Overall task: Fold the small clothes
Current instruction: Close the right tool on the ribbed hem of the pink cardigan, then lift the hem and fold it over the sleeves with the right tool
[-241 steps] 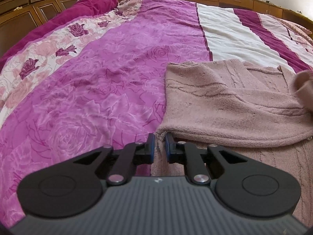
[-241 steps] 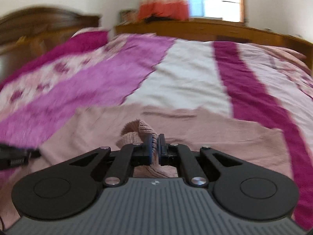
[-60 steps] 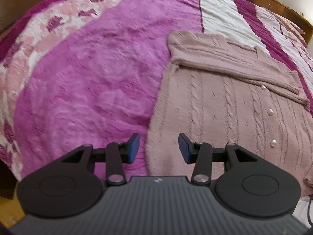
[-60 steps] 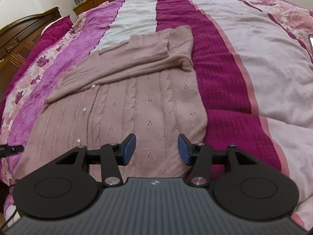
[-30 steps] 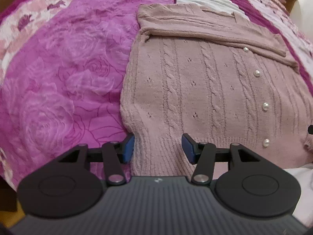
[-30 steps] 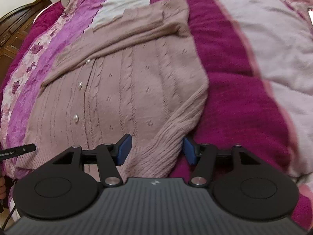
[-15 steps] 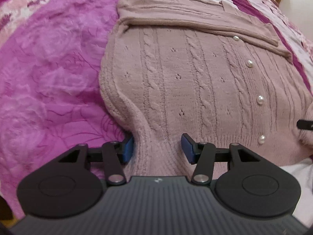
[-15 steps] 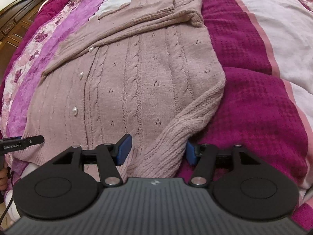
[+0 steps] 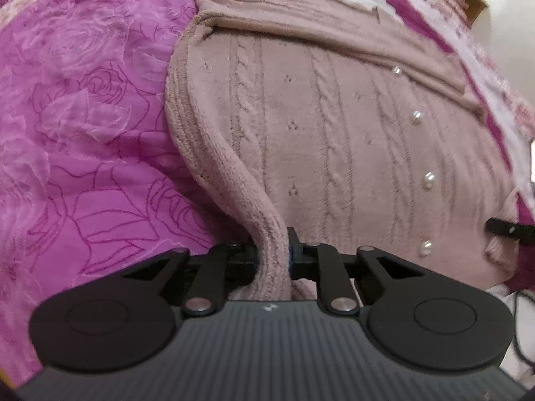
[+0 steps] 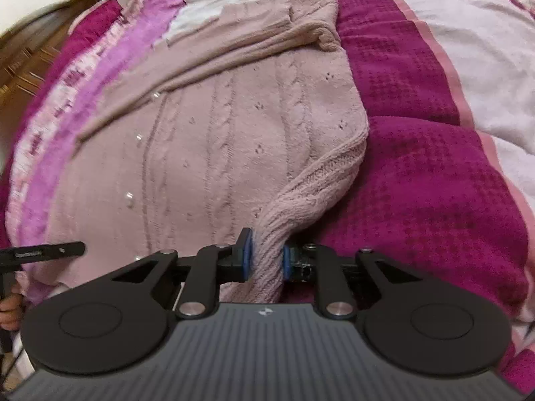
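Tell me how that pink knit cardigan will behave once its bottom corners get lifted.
The cardigan will likely sag between the left gripper and right gripper, both closing on bunched hem. The thick cable knit looks fairly heavy. The folded sleeves may slide off.

Dusty-pink cable-knit cardigan, pearl-buttoned, flat on bed, both hem corners bunched upward.

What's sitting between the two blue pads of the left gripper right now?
A bunched hem corner of the pink cable-knit cardigan fills the gap as the left gripper closes on it, seen in the left wrist view.
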